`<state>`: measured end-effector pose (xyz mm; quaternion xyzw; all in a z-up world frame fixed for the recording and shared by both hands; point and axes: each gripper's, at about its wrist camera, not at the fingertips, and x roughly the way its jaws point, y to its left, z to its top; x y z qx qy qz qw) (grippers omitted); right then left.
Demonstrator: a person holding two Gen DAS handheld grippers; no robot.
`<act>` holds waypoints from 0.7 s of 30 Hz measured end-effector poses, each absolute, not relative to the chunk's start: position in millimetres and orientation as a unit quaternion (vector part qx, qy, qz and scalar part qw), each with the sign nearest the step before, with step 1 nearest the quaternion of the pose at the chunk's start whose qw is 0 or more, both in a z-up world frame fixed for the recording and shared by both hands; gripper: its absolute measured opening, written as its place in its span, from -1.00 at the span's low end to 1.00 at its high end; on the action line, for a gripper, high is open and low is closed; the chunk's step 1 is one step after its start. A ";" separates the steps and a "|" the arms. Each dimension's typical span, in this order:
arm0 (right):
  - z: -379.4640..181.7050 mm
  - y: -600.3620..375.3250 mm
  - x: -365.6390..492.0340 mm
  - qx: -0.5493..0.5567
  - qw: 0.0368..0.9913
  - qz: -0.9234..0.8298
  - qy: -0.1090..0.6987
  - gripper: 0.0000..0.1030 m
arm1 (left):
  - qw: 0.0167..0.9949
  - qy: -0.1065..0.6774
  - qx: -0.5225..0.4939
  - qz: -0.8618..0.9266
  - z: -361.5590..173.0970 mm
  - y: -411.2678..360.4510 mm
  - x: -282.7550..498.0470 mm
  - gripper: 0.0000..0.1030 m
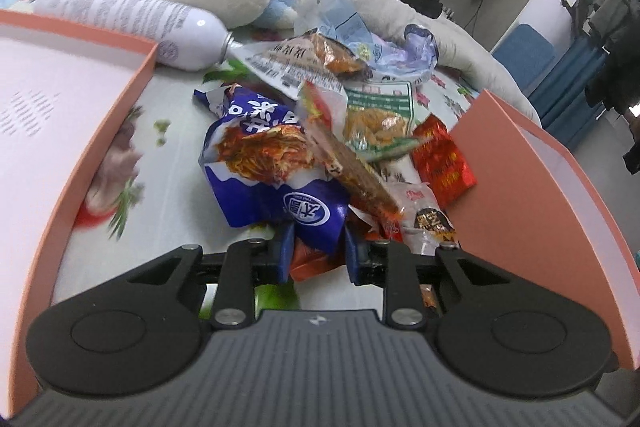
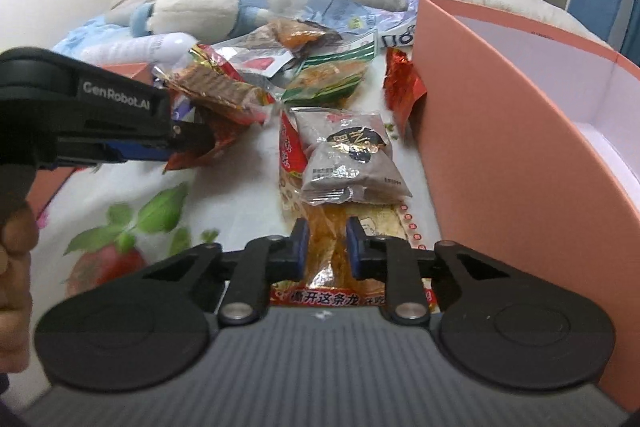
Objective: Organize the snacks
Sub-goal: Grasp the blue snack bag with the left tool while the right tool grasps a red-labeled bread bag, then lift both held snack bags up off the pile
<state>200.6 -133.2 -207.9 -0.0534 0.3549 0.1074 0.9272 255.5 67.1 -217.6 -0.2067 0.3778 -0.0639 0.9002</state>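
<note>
Held snack: a crumpled blue-and-white noodle packet (image 1: 276,163) sits between the left gripper (image 1: 318,247) jaws, which pinch its lower edge, above the floral bedsheet (image 1: 176,187).
Its axis: long side runs away from the camera toward the pile; the printed noodle picture faces up.
Second snack: an orange-yellow clear-wrapped packet (image 2: 328,251) lies flat on the bed, long axis straight ahead, between the right gripper (image 2: 327,247) jaws, which press close on it (full contact is hard to judge).
Destination: the open salmon-pink cardboard box (image 2: 500,131) stands just right of the pile.
Risk: the blue packet, gripped only by a crumpled edge, could slip free; a brown strip packet (image 1: 348,163) leaning on it may be dragged along.
</note>
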 end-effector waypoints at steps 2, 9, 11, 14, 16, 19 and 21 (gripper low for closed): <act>-206.1 -134.6 190.1 -0.049 0.925 0.118 0.359 -0.60 | 0.899 0.381 -0.207 -0.057 -214.5 68.7 240.6 -0.41; -201.1 -139.5 154.9 -0.046 0.915 0.150 0.372 -0.62 | 0.892 0.400 -0.207 -0.039 -205.5 71.2 188.5 -0.41; -200.1 -140.9 145.0 -0.047 0.912 0.159 0.375 -0.62 | 0.889 0.407 -0.206 -0.036 -201.9 69.8 174.6 -0.41; -198.4 -142.2 130.5 -0.053 0.908 0.171 0.378 -0.61 | 0.887 0.416 -0.197 -0.033 -196.7 66.8 157.5 -0.41; -196.8 -143.5 123.6 -0.052 0.906 0.180 0.380 -0.61 | 0.884 0.423 -0.197 -0.033 -194.5 66.3 146.8 -0.41; -195.7 -148.4 111.5 -0.049 0.902 0.190 0.385 -0.61 | 0.882 0.431 -0.188 -0.034 -190.8 64.8 132.4 -0.41; -194.5 -150.7 105.7 -0.049 0.900 0.196 0.387 -0.60 | 0.880 0.436 -0.187 -0.035 -188.8 64.9 123.3 -0.41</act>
